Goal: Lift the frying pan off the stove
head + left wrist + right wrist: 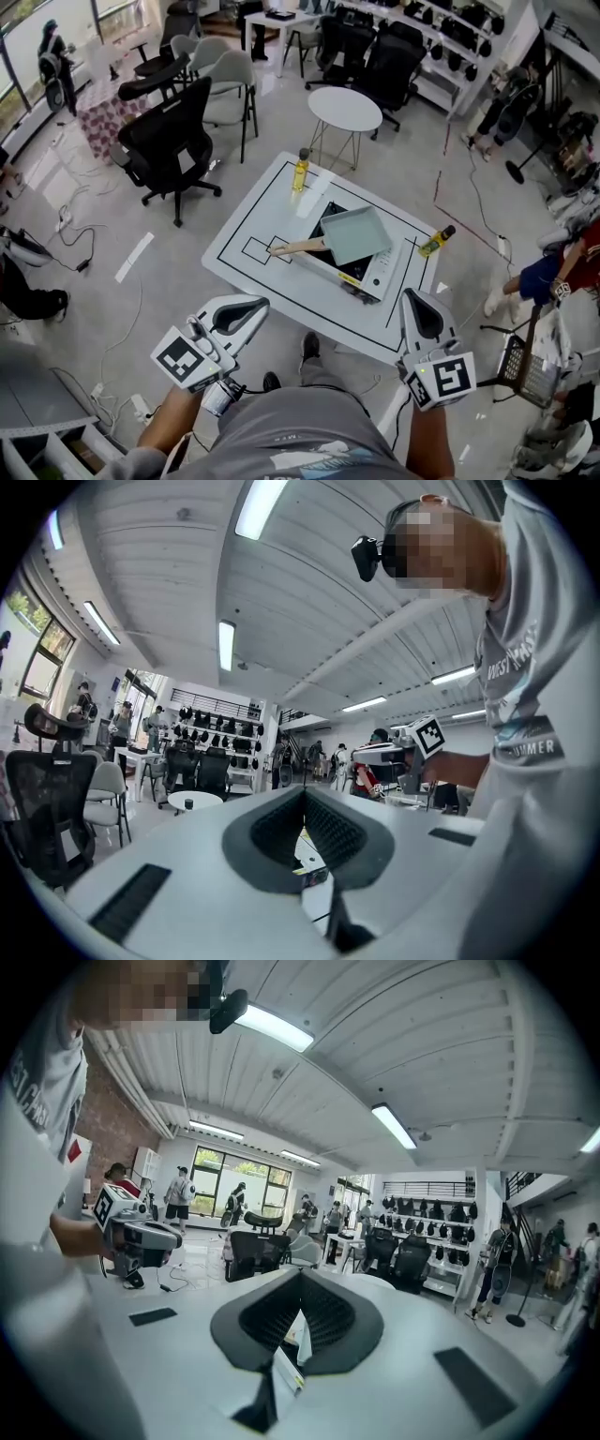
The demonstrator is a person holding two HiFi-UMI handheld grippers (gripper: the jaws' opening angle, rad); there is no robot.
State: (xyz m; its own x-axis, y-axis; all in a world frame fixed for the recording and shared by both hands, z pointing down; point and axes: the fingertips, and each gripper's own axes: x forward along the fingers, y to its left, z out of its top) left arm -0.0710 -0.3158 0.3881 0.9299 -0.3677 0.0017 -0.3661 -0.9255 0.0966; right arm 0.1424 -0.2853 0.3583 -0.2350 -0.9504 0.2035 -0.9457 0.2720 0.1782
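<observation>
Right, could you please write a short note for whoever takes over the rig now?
Left gripper: shut, empty, short of the table.
Right gripper: shut, empty, also short of the table.
Frying pan: on the stove, wooden handle pointing to the left side.
Done: nothing yet; pan untouched.
Left to do: open a gripper, grip the handle, lift the pan off the stove.

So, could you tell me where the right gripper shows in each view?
Head view: right gripper at bottom right.
Left gripper view: right gripper right of centre.
Right gripper view: its shut jaws fill bottom centre.
Shared landmark: the shelves of dark gear.
</observation>
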